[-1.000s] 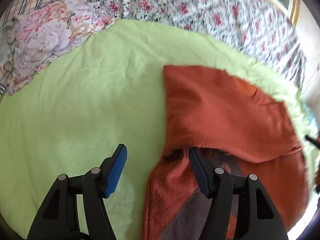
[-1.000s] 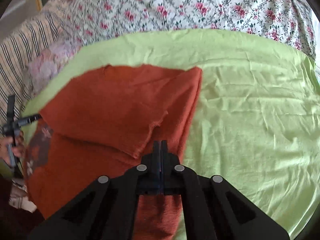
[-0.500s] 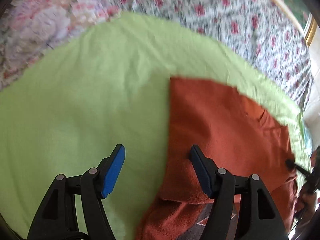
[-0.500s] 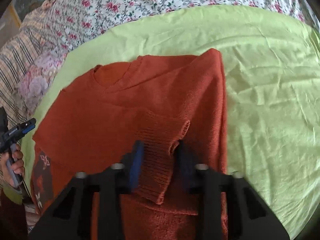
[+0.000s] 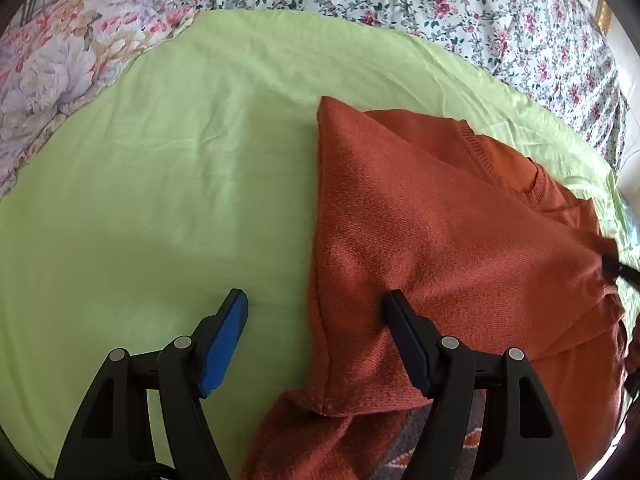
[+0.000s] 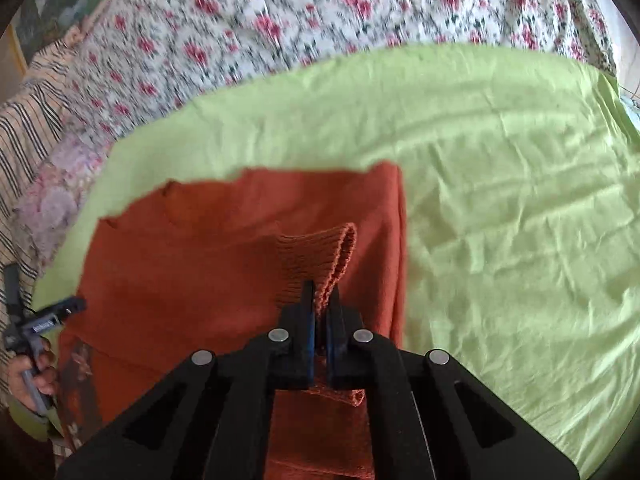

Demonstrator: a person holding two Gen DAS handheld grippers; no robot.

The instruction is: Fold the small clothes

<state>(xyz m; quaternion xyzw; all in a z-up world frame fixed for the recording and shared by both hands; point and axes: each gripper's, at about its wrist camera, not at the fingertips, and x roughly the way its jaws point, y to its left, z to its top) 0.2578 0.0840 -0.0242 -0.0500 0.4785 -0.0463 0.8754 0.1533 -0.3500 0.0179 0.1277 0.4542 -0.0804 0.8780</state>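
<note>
An orange knitted sweater (image 5: 448, 240) lies partly folded on a light green sheet (image 5: 160, 200); it also shows in the right wrist view (image 6: 208, 264). My left gripper (image 5: 316, 304) is open, its jaws straddling the sweater's folded left edge, low over it. My right gripper (image 6: 320, 296) is shut on the sweater's ribbed cuff (image 6: 320, 256) and holds it lifted above the sweater body. A grey patterned panel (image 5: 432, 440) of the sweater shows under the fold near my left gripper.
A floral bedspread (image 5: 440, 4) lies beyond the green sheet, with a pastel floral pillow (image 5: 60, 64) at the far left. In the right wrist view, striped fabric (image 6: 24, 136) is at the left, and the hand holding the left gripper (image 6: 32, 372) is at the lower left.
My right gripper opened around the ribbed cuff, then shut on it and lifted it. My left gripper stayed open and shifted along the sweater's folded left edge.
</note>
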